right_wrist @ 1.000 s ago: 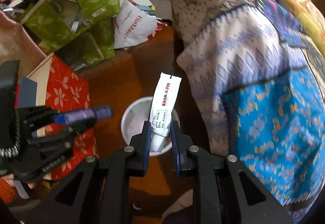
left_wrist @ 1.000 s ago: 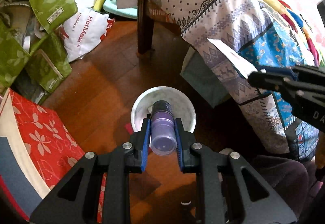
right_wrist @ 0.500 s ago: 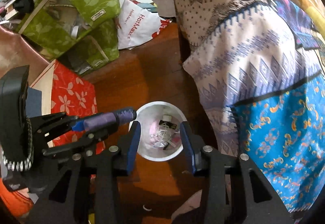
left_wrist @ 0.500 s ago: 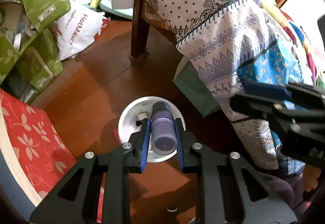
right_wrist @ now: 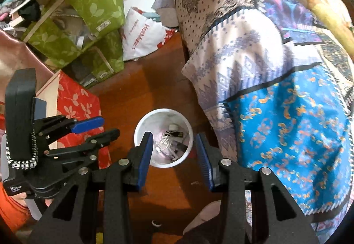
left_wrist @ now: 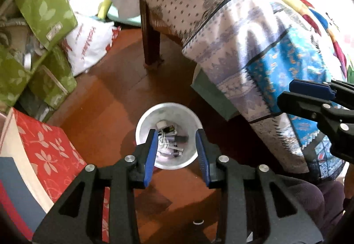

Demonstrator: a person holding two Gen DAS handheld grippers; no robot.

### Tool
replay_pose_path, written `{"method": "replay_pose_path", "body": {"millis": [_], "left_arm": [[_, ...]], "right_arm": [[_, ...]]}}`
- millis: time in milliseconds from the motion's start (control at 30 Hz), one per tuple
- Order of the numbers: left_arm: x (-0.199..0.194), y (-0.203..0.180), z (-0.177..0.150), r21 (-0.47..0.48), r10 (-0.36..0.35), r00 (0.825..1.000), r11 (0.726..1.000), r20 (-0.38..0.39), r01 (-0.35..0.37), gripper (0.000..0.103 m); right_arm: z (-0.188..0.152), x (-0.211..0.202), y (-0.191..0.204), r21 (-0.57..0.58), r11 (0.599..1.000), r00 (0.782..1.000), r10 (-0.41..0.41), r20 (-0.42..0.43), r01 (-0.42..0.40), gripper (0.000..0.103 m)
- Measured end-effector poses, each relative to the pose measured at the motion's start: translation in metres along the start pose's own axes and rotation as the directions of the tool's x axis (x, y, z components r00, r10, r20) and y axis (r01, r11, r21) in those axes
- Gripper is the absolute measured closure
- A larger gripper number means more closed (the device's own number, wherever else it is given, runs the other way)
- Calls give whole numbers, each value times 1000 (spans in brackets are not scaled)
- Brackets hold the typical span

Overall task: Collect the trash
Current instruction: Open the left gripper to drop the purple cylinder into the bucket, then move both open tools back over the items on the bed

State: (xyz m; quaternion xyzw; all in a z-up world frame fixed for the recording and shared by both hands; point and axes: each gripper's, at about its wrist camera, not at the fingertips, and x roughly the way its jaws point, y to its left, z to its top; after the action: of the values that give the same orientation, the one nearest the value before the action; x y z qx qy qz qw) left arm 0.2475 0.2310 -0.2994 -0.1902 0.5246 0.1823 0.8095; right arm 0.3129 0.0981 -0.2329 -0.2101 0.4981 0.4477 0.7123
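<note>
Left wrist: white bin (left_wrist: 143,124) upright, small mixed trash (left_wrist: 170,142) inside

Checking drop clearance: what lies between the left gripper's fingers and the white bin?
Nothing: in the left wrist view the open left gripper hangs over the round white trash bin.

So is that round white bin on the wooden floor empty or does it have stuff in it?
Not empty: the round white bin holds small trash at its bottom.

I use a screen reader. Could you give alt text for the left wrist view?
The open, empty left gripper hovers above a white trash bin on the wooden floor, small discarded items inside. The right gripper enters from the right before a patterned bedspread.
</note>
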Motion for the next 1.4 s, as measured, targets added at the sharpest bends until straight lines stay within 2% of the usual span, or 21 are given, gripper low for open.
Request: {"method": "replay_pose_path", "body": {"millis": [133, 333, 500, 733, 1033, 1200, 1267, 1333, 1400], "left_arm": [[-31, -12, 5, 23, -11, 998, 1000, 60, 10, 69], [-84, -43, 15, 79, -23, 985, 997, 174, 9, 69], [-121, -76, 22, 134, -56, 967, 991, 247, 23, 69], [-157, -135, 37, 219, -111, 942, 975, 317, 41, 68], [-164, -218, 71, 320, -216, 919, 941, 329, 106, 64], [-152, -266, 92, 381, -253, 917, 916, 309, 125, 62], [-145, -285, 100, 401, -265, 918, 906, 296, 132, 51], [-137, -301, 107, 415, -275, 915, 899, 294, 137, 48], [-127, -319, 116, 431, -276, 918, 892, 283, 135, 43]], "right_arm": [[-3, -28, -6, 20, 1000, 999, -15, 51, 14, 66], [-12, -77, -20, 57, 998, 988, -49, 147, 41, 66], [-24, -122, -37, 102, 992, 968, -92, 233, 70, 66], [-47, -172, -74, 191, 971, 926, -199, 320, 143, 66], [-79, -221, -144, 314, 920, 878, -339, 337, 235, 66], [-93, -238, -191, 389, 877, 850, -416, 322, 282, 66], [-97, -240, -211, 419, 858, 842, -443, 308, 299, 62], [-101, -242, -231, 452, 836, 831, -471, 295, 313, 48], [-106, -242, -253, 492, 814, 826, -487, 284, 310, 42]]}}
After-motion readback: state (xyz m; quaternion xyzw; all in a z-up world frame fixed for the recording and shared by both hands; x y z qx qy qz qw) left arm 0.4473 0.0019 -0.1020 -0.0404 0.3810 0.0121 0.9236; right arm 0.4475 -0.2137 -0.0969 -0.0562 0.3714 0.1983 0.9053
